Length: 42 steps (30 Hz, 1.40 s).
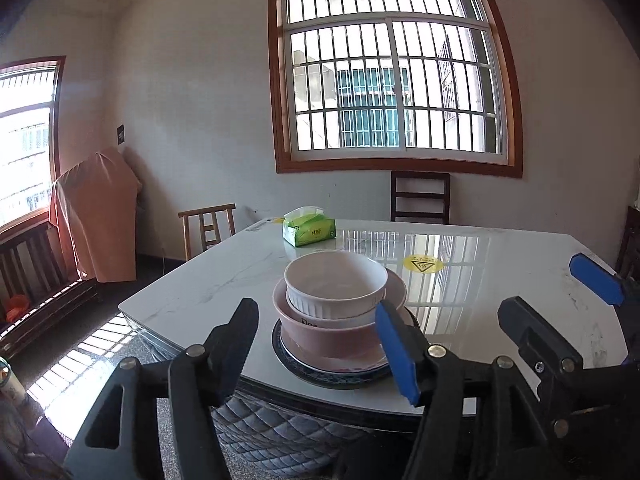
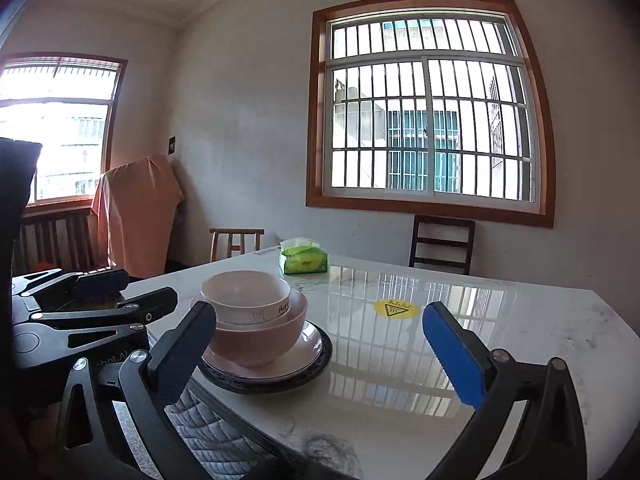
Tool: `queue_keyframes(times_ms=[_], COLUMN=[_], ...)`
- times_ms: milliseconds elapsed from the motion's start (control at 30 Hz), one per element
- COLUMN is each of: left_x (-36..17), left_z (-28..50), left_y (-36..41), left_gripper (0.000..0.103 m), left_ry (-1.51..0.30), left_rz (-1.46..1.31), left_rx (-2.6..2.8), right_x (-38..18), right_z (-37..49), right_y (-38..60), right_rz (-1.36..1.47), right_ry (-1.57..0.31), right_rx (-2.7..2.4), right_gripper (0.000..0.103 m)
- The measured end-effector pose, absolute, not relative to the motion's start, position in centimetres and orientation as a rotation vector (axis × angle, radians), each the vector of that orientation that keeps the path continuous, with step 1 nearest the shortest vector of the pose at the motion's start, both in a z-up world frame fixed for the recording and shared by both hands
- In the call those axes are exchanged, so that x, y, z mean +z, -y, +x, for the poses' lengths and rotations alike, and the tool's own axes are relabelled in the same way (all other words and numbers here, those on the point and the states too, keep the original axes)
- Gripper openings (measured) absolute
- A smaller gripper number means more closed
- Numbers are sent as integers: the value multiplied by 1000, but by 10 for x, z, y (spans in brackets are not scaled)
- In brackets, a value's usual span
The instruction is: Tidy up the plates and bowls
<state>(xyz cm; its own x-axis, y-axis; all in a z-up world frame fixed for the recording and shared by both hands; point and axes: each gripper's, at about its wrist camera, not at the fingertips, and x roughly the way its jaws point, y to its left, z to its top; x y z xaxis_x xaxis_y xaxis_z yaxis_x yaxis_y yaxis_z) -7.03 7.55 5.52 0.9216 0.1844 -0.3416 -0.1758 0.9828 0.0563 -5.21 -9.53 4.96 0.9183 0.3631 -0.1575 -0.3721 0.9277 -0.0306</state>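
Left gripper (image 1: 320, 328): black plastic linkage arms with triangular cut-outs, silver round rivets at the pivots, a blue pad on one finger (image 1: 396, 350). Right gripper (image 2: 320, 344): matched black build, blue ridged pad; white lettering was partly legible on the neighbouring body.

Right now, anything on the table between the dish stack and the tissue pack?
No. In the right wrist view, only bare, glossy tabletop lies between the stacked bowls and the green tissue pack. The yellow warning sticker sits off to the side.
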Motion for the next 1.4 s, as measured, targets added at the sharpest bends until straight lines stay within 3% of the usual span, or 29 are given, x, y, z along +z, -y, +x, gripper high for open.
queue_keyframes(times_ms=[1100, 1233, 1400], left_x=[30, 29, 29], left_z=[-62, -62, -64], left_y=[-95, -96, -96], left_gripper=[69, 78, 80], left_ry=[-484, -485, -473], left_rz=[-68, -72, -58], left_rx=[197, 200, 222], right_x=[34, 33, 32], right_z=[-48, -47, -47], right_y=[93, 93, 93], right_rz=[-52, -48, -48], right_ry=[-227, -235, -236], right_rx=[417, 421, 425], right_gripper=[103, 103, 103])
